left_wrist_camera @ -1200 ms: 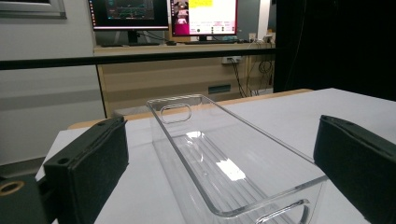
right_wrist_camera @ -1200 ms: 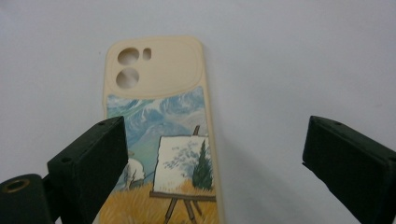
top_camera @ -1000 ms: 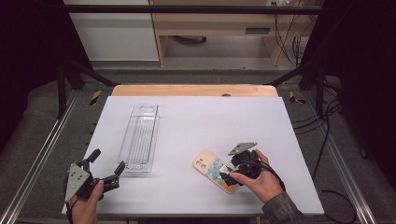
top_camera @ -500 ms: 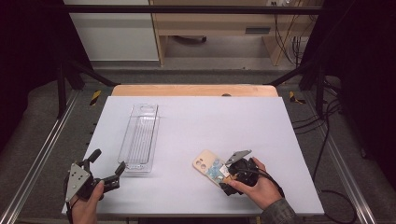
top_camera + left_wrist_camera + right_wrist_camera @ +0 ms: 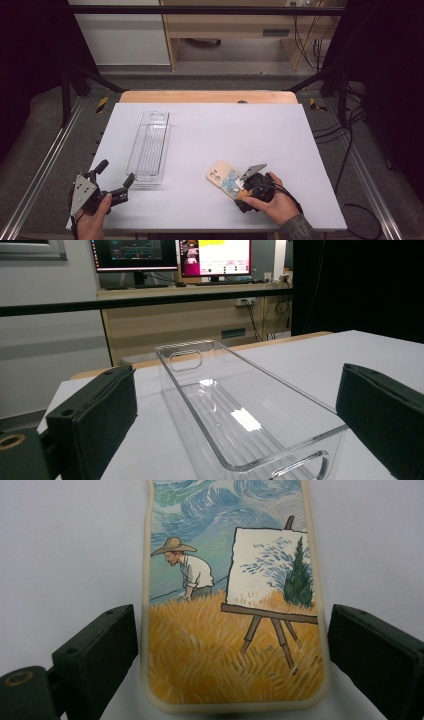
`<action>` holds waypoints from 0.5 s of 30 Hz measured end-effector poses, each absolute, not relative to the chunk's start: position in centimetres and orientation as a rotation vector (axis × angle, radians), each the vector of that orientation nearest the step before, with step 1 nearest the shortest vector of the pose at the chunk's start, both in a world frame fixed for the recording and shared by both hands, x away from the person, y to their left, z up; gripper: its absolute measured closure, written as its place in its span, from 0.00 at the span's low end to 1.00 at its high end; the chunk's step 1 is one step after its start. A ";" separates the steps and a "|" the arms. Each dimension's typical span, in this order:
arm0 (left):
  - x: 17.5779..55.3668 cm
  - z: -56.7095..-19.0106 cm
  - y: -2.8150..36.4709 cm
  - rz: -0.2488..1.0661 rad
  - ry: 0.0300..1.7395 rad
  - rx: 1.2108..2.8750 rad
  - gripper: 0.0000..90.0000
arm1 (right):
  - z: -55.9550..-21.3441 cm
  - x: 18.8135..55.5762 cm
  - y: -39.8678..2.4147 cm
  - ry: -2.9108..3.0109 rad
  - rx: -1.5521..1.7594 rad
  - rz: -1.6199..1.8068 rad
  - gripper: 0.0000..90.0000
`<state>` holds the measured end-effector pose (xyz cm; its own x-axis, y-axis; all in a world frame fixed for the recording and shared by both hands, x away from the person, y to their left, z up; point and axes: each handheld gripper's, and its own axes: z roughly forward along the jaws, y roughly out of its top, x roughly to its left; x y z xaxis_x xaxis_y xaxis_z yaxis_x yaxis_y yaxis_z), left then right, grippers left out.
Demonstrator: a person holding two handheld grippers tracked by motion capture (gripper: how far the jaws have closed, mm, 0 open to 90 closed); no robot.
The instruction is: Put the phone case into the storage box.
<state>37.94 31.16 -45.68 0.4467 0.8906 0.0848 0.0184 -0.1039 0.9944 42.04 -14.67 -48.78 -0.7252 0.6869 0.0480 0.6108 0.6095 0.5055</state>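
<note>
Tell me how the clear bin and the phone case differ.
The clear bin is see-through, ribbed and deep-walled; the phone case is opaque, flat and printed with a painter in a wheat field. The bin is longer and lies square to the table; the case lies slanted. The left hand-held gripper stands before the bin; the right hand-held gripper straddles the case. Both rest untouched, jaws open.

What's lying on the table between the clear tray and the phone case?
Nothing: in the high view, only bare white table separates the clear tray and phone case.

Two monitors (image 5: 134, 254) are glowing on a wooden desk (image 5: 200, 325) beyond the white table (image 5: 240, 130), while cables (image 5: 301, 35) are hanging beside the desk's right end
</note>
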 end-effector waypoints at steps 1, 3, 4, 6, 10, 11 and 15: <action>37.9 -45.7 31.1 0.906 0.841 1.494 0.03 | -48.9 42.0 -14.7 2.682 1.087 0.756 0.07; 38.0 -45.7 31.1 0.906 0.841 1.495 0.03 | -49.0 42.0 -14.7 2.685 1.092 0.752 0.08; 38.0 -45.7 31.1 0.905 0.841 1.495 0.03 | -49.1 42.0 -14.7 2.686 1.088 0.748 0.07; 37.9 -45.7 31.1 0.905 0.841 1.495 0.03 | -49.1 41.9 -14.7 2.680 1.094 0.756 0.08; 37.9 -45.7 31.1 0.905 0.842 1.496 0.03 | -49.1 41.9 -14.8 2.670 1.096 0.756 0.09; 37.9 -45.7 31.1 0.906 0.842 1.497 0.03 | -49.1 41.9 -14.8 2.670 1.095 0.754 0.10; 37.9 -45.7 31.1 0.907 0.844 1.496 0.03 | -49.1 41.8 -14.8 2.664 1.090 0.757 0.11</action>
